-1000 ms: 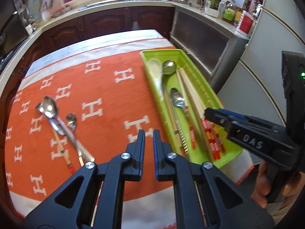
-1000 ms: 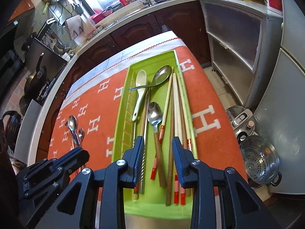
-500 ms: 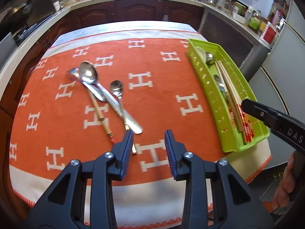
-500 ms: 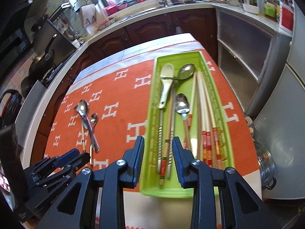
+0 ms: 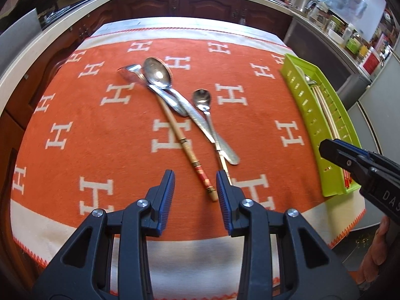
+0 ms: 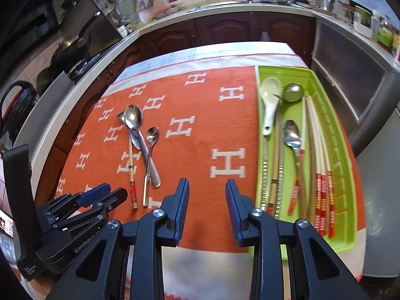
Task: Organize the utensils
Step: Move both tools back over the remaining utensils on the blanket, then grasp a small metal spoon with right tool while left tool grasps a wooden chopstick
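Loose utensils lie crossed on the orange cloth (image 5: pixel 75 115): a large metal spoon (image 5: pixel 158 73), a second metal spoon (image 5: pixel 128 71) under it, a small spoon (image 5: pixel 202 97) and a wooden chopstick (image 5: pixel 185 142). My left gripper (image 5: pixel 193 177) hovers open over their near ends, and the chopstick's banded tip shows between its fingers, untouched. The green tray (image 6: pixel 282 69) at the right holds a white ceramic spoon (image 6: pixel 270 95), metal spoons and several chopsticks (image 6: pixel 322 175). My right gripper (image 6: pixel 207 183) is open and empty over bare cloth between the loose utensils and the tray.
The cloth hangs over the table's near edge. Dark wooden cabinets and a cluttered counter (image 6: pixel 225 10) ring the table, with grey appliance fronts (image 6: pixel 350 80) beyond the tray. A person's hand (image 5: pixel 375 257) holds the right gripper's handle at the lower right.
The left gripper went from shut to open, swung left from the tray to the loose utensils and came lower. The right gripper moved left off the tray to the bare cloth.
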Available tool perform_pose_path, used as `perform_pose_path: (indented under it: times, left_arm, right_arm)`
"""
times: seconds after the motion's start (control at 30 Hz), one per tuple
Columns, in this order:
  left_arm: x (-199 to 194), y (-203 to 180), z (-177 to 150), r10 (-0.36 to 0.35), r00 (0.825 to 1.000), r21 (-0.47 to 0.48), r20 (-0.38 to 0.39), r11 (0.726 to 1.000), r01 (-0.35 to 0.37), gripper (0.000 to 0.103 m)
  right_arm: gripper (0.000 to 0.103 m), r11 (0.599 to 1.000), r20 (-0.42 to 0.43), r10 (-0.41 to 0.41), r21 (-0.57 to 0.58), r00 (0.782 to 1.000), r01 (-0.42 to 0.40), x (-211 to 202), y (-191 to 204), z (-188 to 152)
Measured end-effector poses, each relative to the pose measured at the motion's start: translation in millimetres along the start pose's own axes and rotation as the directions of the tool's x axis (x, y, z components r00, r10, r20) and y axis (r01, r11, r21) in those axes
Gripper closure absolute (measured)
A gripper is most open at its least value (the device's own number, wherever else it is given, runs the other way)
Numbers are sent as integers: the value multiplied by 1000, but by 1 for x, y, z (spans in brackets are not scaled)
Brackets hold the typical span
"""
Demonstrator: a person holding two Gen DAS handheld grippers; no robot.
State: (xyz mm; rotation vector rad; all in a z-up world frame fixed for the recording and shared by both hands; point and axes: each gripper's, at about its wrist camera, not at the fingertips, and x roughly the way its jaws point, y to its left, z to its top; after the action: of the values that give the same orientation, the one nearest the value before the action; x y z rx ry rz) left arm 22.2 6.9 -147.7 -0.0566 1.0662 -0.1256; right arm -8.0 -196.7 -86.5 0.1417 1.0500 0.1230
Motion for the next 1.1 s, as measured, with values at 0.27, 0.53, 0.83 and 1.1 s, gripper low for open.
perform_pose_path:
  times: [0.27, 0.53, 0.83, 1.1]
  left_arm:
    - [16, 41, 1, 9, 1000, -87, -29, 996, -12, 72]
    - [28, 73, 9, 27, 999, -154, -29, 988, -31, 72]
    - [35, 76, 22, 25, 999, -155, -24, 987, -28, 72]
    - [46, 65, 40, 7, 1000, -140, -23, 990, -10, 72]
  right_arm:
    - [73, 997, -43, 24, -68, 999, -27, 33, 31, 18]
    - [73, 985, -120, 84, -138, 989, -100, 88, 64, 48]
    - [80, 980, -206, 104, -145, 973, -136, 154, 83, 71]
    - [96, 953, -175, -28, -302, 984, -27, 164, 102, 72]
